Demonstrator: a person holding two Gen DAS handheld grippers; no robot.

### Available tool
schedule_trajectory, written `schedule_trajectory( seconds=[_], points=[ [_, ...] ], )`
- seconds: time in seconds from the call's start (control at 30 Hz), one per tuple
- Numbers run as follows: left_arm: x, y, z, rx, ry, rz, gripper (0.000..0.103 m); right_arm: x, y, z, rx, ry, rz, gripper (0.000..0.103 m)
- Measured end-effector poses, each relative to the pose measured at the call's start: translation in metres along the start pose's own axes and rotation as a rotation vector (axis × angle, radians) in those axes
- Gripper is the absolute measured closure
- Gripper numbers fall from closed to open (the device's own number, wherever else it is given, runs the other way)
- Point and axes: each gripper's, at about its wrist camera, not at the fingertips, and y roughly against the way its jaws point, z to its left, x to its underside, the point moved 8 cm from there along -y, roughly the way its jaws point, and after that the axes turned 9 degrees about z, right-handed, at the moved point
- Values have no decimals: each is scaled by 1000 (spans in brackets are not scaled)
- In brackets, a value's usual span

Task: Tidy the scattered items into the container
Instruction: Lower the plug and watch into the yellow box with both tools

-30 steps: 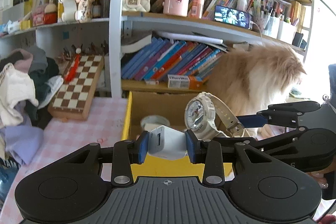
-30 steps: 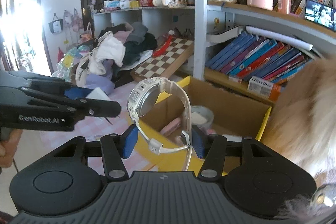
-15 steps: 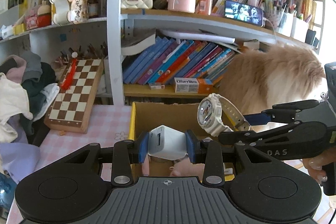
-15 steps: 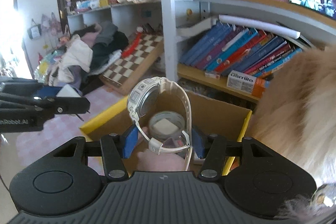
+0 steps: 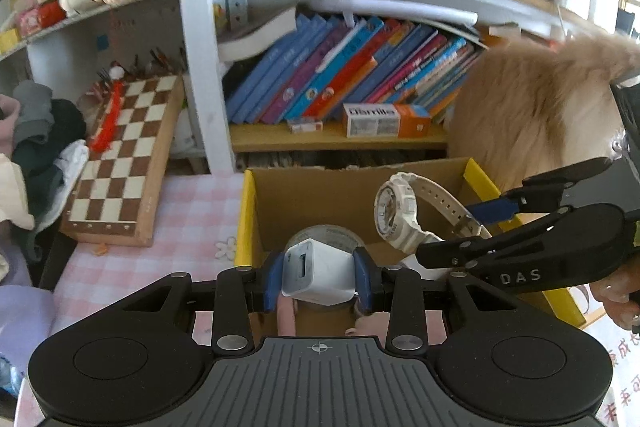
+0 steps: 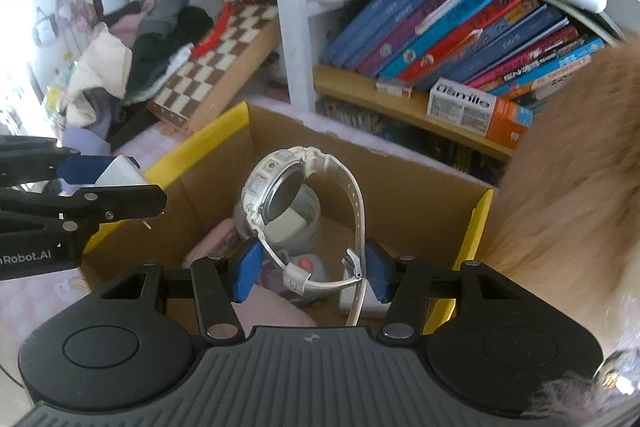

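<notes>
Left wrist view gives me the left hand-held gripper point(image 5: 319, 281) with its blue pads pressed on either side of a white charger cube point(image 5: 318, 277), jaws partly closed around it. I see that cube hanging above the near part of the cardboard box point(image 5: 316, 189), which stands open with yellow flap edges on the pink checked worktop point(image 5: 184, 211). Over the box's right half, the right hand-held gripper point(image 6: 312, 273) grips a white wristwatch point(image 6: 280, 193) by its strap loop near the buckle; the blue pads touch the strap on both sides, and the watch face stands up above the jaws. Inside the box, under both held things, I make out a roll of clear tape point(image 6: 298, 217) and some pink items I cannot identify. Left of the box a chessboard point(image 5: 120, 163) leans against the shelf unit. Behind the box sits a shelf of slanted books point(image 5: 344, 75), and at the box's right side a mass of tan fur point(image 5: 536, 107).
</notes>
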Motion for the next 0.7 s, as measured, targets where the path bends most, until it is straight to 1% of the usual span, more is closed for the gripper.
schedule_trajectory(
  seconds=[0.3,0.5,0.7],
  points=[
    [-18,-36,-18,0,-108,66,68,-2,-26,-20,28,-15,107,51],
    [-25,-64,-25,-14,-159,135,68,-6,-38,-18,59,46,142,50],
    [-33,-82,-25,-35,-210,175,68,-11,-50,-21,118,118,162,49]
  ],
)
